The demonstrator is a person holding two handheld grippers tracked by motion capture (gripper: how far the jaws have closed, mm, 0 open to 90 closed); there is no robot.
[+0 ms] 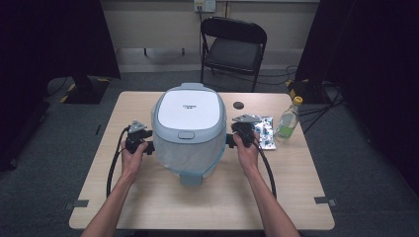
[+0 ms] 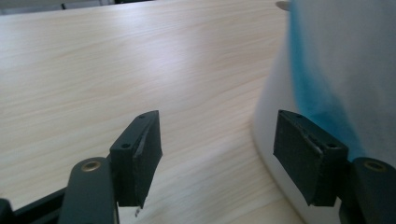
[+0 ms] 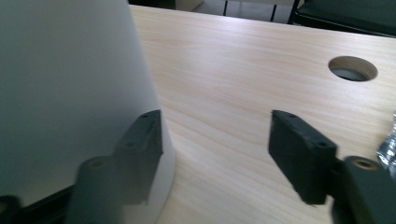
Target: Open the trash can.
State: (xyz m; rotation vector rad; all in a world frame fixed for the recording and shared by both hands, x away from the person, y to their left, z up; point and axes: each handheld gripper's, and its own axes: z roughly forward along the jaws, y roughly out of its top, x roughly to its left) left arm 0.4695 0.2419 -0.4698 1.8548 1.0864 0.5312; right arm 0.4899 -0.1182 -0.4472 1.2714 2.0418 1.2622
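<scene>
We find the left gripper low beside the cooker's left flank, jaws wide apart and empty; in the left gripper view one jaw stands just against the white wall, the other over bare worktop. The cooker sits mid-worktop, lid down, slightly toward the far edge. The right gripper mirrors the left at the cooker's right flank, jaws likewise spread and holding nothing, one jaw close to the wall in the right gripper view.

We judge the step to be bracing the cooker from both sides to shift or steady it. To do this well, both grippers should press low on the body at matching height with even force, since the wall tapers and a smooth surface may slip.

Room: left of the cooker the worktop is bare to its edge. Right of it, a foil packet lies just beside the right gripper, a bottle stands near the right edge, and a cable hole lies behind. Movement rightward is therefore constrained; toward the person there is open room.
</scene>
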